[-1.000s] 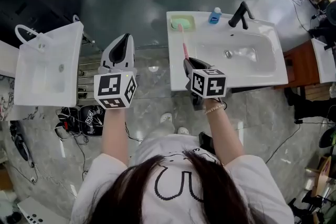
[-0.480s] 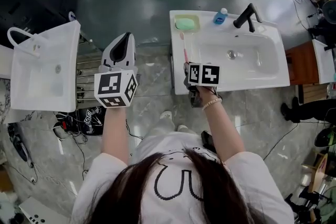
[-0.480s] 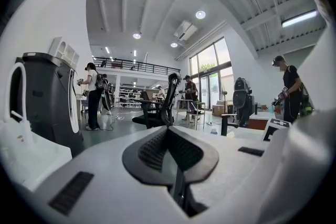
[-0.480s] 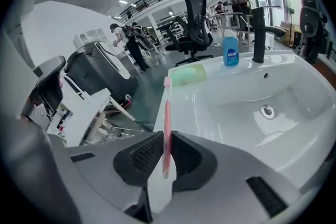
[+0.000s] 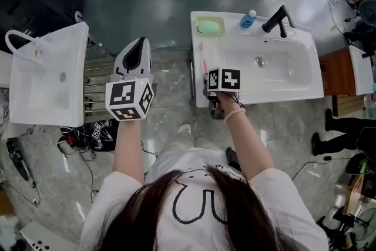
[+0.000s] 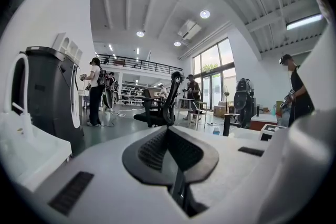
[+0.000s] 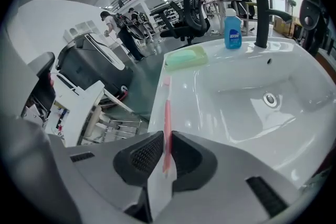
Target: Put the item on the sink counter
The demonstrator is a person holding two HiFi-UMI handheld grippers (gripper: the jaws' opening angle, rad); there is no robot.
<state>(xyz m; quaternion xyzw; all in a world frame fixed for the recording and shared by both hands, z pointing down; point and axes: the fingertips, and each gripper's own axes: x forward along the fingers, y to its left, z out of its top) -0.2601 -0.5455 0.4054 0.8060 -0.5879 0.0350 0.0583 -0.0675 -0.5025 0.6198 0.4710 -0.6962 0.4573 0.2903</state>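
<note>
Right gripper (image 5: 206,74) has dropped toward sink tabletop (image 5: 276,90) | jaws clamp pink toothbrush (image 7: 167,110) over its left rim | soap dish (image 5: 209,26) holds green bar | left gripper (image 6: 169,136) jaws together, empty.

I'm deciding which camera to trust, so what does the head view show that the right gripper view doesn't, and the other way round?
Only the head view shows the person's forearms and hair, and the marker cubes seen from above. Only the right gripper view shows the right gripper with its jaws closed on the pink toothbrush, and people standing in the background. Both show the sink counter, green soap dish, blue bottle and black faucet.
</note>
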